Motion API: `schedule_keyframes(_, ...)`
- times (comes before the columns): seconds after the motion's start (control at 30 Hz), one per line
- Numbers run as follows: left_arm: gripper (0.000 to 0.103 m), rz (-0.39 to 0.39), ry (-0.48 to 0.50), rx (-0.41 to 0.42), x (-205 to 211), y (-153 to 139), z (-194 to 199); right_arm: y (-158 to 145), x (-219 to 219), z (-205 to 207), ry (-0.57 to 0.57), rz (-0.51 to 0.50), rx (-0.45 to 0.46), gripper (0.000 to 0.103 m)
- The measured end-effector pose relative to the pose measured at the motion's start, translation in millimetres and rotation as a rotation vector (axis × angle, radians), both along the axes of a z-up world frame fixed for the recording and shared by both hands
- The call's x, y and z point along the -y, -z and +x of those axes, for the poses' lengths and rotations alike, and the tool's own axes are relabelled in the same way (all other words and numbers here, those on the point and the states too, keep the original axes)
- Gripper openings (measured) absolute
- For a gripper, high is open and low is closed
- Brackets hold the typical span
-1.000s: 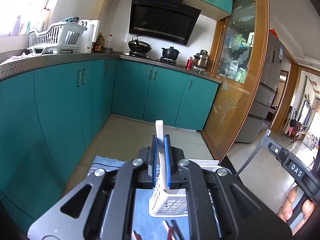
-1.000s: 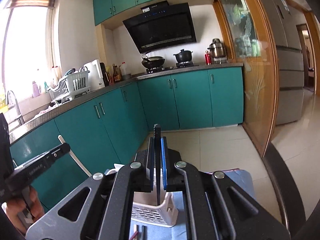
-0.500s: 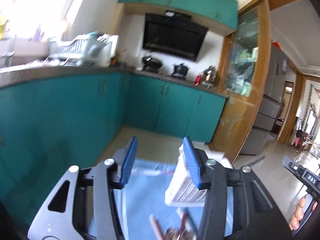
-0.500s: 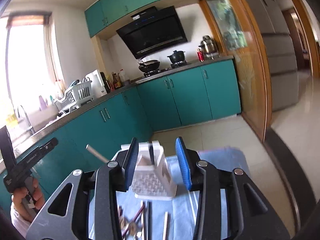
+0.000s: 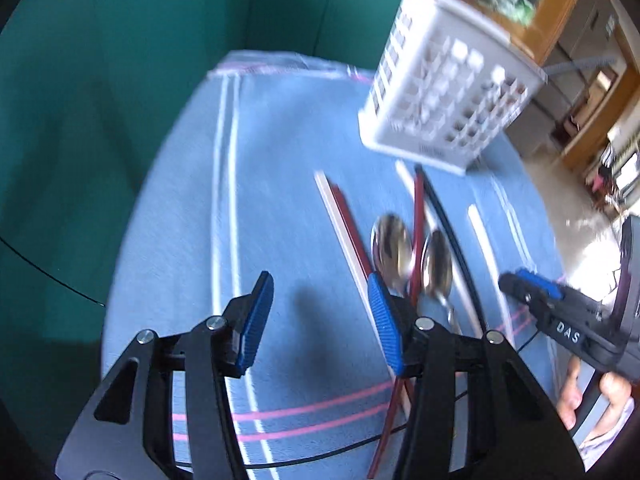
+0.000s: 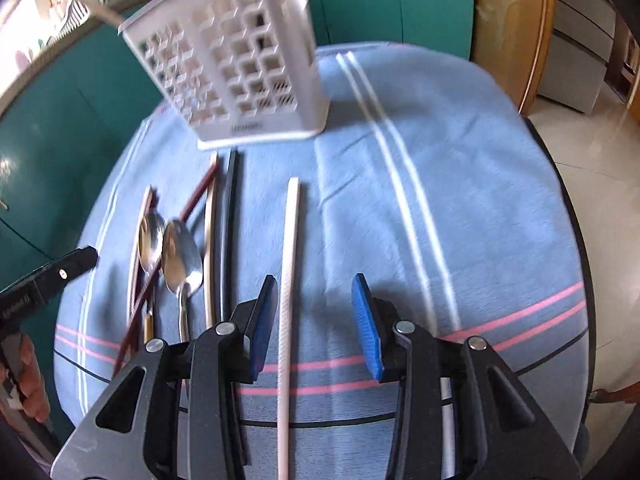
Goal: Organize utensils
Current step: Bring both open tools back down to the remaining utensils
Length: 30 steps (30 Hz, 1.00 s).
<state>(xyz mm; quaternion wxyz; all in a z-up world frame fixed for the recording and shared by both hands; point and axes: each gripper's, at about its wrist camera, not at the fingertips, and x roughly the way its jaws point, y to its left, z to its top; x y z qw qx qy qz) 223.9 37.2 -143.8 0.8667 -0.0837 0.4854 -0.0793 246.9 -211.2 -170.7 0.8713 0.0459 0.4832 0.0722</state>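
Bright daylight floods in, blowing out the window [image 6: 24, 36] at upper left and the floor [image 5: 592, 240] at right, while motion blur smears the white utensil basket [image 5: 448, 100], and fisheye curvature darkens every corner.

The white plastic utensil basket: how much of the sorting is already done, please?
Done: the white lattice basket already holds one pale stick. In hand: nothing; the left gripper and right gripper are both open. The right straddles a white chopstick. Left: two steel spoons and several chopsticks lie on the blue cloth.
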Motion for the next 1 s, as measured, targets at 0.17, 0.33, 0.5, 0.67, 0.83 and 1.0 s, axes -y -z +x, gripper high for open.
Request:
schedule_keyframes(0.17, 0.048, 0.038, 0.027, -0.018, 14, 7, 9, 5, -6, -3, -0.001, -0.039, 0.011, 0.038)
schedule_keyframes(0.33, 0.051, 0.125, 0.039, -0.005, 24, 14, 7, 6, -1, -1, -0.001, -0.038, 0.02, 0.038)
schedule_keyframes(0.5, 0.054, 0.144, 0.031, 0.001, 31, 14, 12, 5, -4, -9, -0.003, -0.066, 0.035, 0.038)
schedule_keyframes(0.67, 0.051, 0.233, -0.02, -0.003, 23, 12, 9, 5, -4, -10, -0.006, -0.065, 0.041, 0.039)
schedule_keyframes(0.83, 0.05, 0.178, -0.123, -0.023, -15, 9, 5, 6, -4, -10, 0.002, -0.06, 0.048, 0.039)
schedule_keyframes(1.0, 0.055, 0.124, -0.039, -0.02, 7, 8, 4, 6, -8, -11, 0.007, -0.074, 0.057, 0.043)
